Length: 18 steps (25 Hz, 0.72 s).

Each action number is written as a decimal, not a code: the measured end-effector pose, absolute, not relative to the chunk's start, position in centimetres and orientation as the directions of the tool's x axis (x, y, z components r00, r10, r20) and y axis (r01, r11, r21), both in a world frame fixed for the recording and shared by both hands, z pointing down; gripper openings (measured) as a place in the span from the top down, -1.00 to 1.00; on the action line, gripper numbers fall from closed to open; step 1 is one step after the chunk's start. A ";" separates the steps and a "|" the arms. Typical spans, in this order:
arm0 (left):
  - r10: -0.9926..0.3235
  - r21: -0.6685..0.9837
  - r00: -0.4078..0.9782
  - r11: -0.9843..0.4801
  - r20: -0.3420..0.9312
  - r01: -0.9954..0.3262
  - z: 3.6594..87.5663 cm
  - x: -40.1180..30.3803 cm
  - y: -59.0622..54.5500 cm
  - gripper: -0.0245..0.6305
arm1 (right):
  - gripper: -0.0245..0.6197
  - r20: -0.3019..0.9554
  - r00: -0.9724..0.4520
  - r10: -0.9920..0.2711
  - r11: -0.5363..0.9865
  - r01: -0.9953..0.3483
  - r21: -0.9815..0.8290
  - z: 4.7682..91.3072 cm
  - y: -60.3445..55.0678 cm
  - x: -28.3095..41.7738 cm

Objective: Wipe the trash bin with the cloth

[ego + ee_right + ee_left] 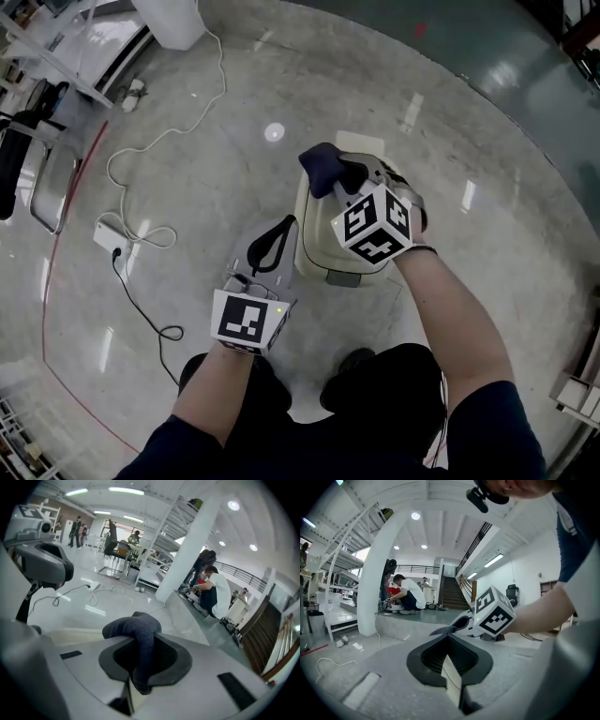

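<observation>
A cream trash bin [317, 251] stands on the floor in front of my feet. My right gripper [343, 180] hangs over its far top edge, shut on a dark blue-grey cloth [322, 165]. In the right gripper view the cloth [135, 631] bulges out past the jaws [140, 654], and a strip of the bin [65, 633] shows below it. My left gripper [279, 234] is beside the bin's left side, its jaws shut with nothing between them [449, 635]. The right gripper's marker cube [494, 613] shows just beyond it.
A white cable and power strip [111, 234] and a black cable [145, 314] lie on the floor to the left. A metal chair [42, 183] stands further left. A white pillar [377, 583] rises nearby, with people crouched [407, 598] in the distance.
</observation>
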<state>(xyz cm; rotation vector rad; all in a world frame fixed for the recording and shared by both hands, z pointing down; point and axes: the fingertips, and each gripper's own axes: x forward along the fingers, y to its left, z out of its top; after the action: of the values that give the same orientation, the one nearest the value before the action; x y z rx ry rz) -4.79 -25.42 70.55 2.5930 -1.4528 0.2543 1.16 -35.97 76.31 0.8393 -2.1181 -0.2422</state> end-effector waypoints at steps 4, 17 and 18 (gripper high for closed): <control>-0.838 0.016 0.500 -0.509 0.216 -0.860 73.7 -6.1 -25.8 0.93 | 0.75 0.664 -0.380 -0.644 0.765 -0.329 0.554 78.9 -37.1 0.0; -0.807 -0.018 0.564 -0.575 0.173 -0.818 75.0 -5.7 -27.7 0.93 | 0.75 0.677 -0.199 -0.709 0.680 -0.450 0.579 80.7 -37.6 10.8; -0.803 -0.019 0.569 -0.581 0.177 -0.814 75.3 -5.6 -27.7 0.93 | 0.75 0.677 -0.189 -0.711 0.672 -0.464 0.577 80.7 -37.4 11.7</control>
<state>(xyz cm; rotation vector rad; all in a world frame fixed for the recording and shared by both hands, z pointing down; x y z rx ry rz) -5.56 -27.69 75.26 2.7253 -1.4067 0.2563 11.73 -37.43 80.72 0.9310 -1.8356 -0.2945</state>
